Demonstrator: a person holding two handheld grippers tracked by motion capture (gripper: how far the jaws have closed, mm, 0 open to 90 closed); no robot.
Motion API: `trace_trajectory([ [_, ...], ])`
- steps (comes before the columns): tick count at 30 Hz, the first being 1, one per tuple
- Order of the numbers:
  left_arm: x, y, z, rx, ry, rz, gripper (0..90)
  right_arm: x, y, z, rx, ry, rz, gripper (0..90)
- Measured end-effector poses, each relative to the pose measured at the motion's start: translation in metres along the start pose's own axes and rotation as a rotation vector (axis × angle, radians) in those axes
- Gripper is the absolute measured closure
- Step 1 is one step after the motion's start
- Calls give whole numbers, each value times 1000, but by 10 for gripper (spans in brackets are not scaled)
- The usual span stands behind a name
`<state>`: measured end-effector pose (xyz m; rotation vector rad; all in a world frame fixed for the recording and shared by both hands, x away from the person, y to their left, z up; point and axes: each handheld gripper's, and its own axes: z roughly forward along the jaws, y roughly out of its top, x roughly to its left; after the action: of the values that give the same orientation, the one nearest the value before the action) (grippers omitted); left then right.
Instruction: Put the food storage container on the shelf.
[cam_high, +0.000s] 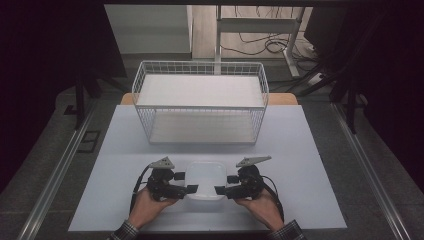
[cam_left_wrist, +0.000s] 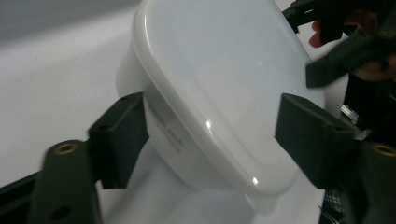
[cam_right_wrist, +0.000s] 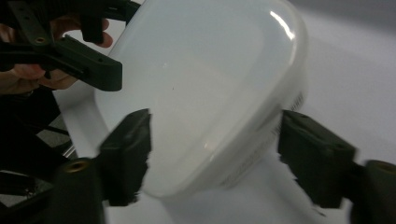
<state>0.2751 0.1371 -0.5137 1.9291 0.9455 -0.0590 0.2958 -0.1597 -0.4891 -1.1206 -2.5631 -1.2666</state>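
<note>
1. Black jaws of the left gripper (cam_left_wrist: 210, 140) stand spread on either side of a white lidded container (cam_left_wrist: 219, 88). In the left gripper view one pad sits against the tub's side wall below the lid rim, while the other stands near the lid's far edge with a slight gap visible. I judge this a loose bracket, not a firm pinch.

2. Across the tub, the right gripper (cam_right_wrist: 212, 149) also straddles its end of the container (cam_right_wrist: 201, 98). Its jaws are spread, one pad close against the lid's corner and the other just beside the wall. Blur on the pads leaves contact uncertain.

3. Seen from the high view, the container (cam_high: 204, 179) rests on the pale table (cam_high: 300, 150) near its front edge, between the left gripper (cam_high: 186, 182) and the right gripper (cam_high: 226, 185). It stands in front of the white wire basket (cam_high: 200, 102) and well apart from it.

4. Risks, as I judge them:
   - Smooth, rounded plastic could slip out of a partial grip if either side lifts before the pads press squarely.
   - Uneven closing would push the tub sideways or twist it on the table.
   - A pad catching only the lid rim could pop the lid instead of raising the tub.
   - Lifting one end first would tilt it.
</note>
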Motion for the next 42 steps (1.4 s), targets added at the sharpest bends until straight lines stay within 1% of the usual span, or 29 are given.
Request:
trace_trajectory([
  [1, -1, -2, -6, -23, 14, -21, 367, 0, -1, -4, -13, -7, -3, 492],
  [2, -1, -2, -6, -23, 14, -21, 450, 1, -1, -7, -26, -21, -4, 531],
  [3, -1, -2, -12, -33, 22, -31, 521, 1, -1, -8, -22, -24, 8, 547],
  [5, -2, -2, -13, -33, 21, -38, 559, 1, -1, -10, -32, -24, 27, 576],
  [6, -1, -3, -15, -41, 16, -51, 576, 2, -2, -10, -34, -24, 41, 592],
  [7, -1, -2, -16, -48, 16, -55, 602, 3, -2, -11, -37, -28, 54, 611],
  [9, -1, -2, -18, -68, 28, -54, 659, 4, -1, -14, -52, -44, 60, 663],
  [10, -1, -2, -19, -74, 29, -56, 674, 4, 0, -15, -56, -46, 61, 681],
  [11, -1, -2, -19, -74, 29, -56, 688, 4, 0, -15, -56, -46, 61, 681],
  [13, -1, -2, -21, -87, 23, -75, 708, 3, 0, -16, -66, -44, 71, 716],
  [14, -1, -2, -21, -87, 23, -75, 730, 3, 0, -17, -70, -47, 71, 735],
  [15, -1, -2, -23, -100, 32, -74, 763, 3, 0, -17, -75, -56, 66, 771],
  [16, -1, -2, -23, -100, 32, -74, 796, 3, 0, -17, -75, -56, 66, 771],
  [17, -3, -2, -21, -95, 61, -41, 796, 4, 0, -18, -80, -77, 52, 783],
  [18, -3, -2, -21, -102, 57, -51, 798, 4, 1, -17, -82, -97, 33, 783],
  [20, -2, -3, -21, -105, 52, -56, 800, 4, 1, -17, -93, -100, 33, 783],
  [23, -4, 0, -21, -109, 71, -37, 801, 3, 2, -16, -95, -106, 19, 783],
  [26, -4, 4, -24, -122, 84, -24, 801, 3, 5, -17, -112, -106, 6, 783],
  [27, -4, 5, -25, -125, 87, -20, 801, 3, 7, -18, -121, -109, -6, 783],
  [28, -4, 7, -27, -134, 92, -15, 801, 4, 8, -18, -121, -112, -7, 783],
  [29, -3, 9, -28, -139, 94, -11, 801, 5, 11, -18, -135, -116, -25, 783],
  [33, 0, 14, -31, -150, 101, -4, 800, 4, 19, -18, -149, -120, -43, 784],
  [38, 4, 25, -34, -166, 129, 12, 801, 2, 30, -16, -163, -129, -54, 783],
  [42, 11, 32, -36, -178, 133, 1, 801, -2, 44, -14, -176, -135, -67, 782],
])
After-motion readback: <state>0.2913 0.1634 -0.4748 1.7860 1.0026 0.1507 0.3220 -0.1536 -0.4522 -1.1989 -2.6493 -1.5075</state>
